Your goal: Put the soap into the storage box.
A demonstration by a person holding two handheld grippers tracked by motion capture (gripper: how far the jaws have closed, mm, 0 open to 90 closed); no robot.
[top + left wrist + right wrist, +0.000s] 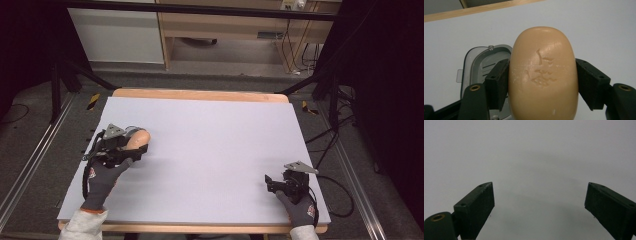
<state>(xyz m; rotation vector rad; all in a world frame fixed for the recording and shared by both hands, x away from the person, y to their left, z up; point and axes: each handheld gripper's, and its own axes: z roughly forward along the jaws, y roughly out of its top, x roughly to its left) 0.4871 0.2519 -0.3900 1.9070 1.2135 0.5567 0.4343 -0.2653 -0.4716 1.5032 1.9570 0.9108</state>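
Clamping hard from both flanks, the left gripper (541, 82) is squeezing the tan soap bar (543, 75) across its narrow width, so the rounded bar cannot slip. It is hanging at nine o'clock on the white table (210, 150), just above a grey soap dish (477, 65). Over at four o'clock, the right gripper (539, 205) is idling, jaws apart, waiting.

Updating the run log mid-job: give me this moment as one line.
left gripper: shut on soap bar | grey soap dish: under it, on table | right gripper: open, holding nothing, near table's right front
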